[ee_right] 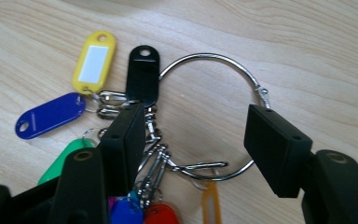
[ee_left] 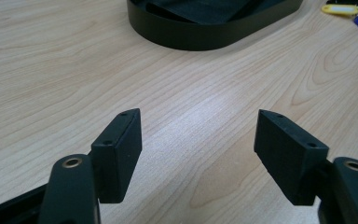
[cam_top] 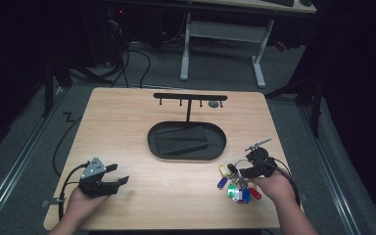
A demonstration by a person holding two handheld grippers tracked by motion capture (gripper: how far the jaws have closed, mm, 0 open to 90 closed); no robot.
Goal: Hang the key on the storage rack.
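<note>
Right claw (ee_right: 193, 135) parted astride the key ring (ee_right: 214, 114), pads not pressing it; left claw (ee_left: 198, 140) released, wide over bare table (ee_left: 51, 70)

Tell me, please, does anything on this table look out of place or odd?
Only the bunch of key tags on its metal ring: it lies sprawled on the wooden table beneath the right claw, whose jaws stand apart either side of the ring, while the rack of hooks behind the black tray looks nearly bare.
</note>
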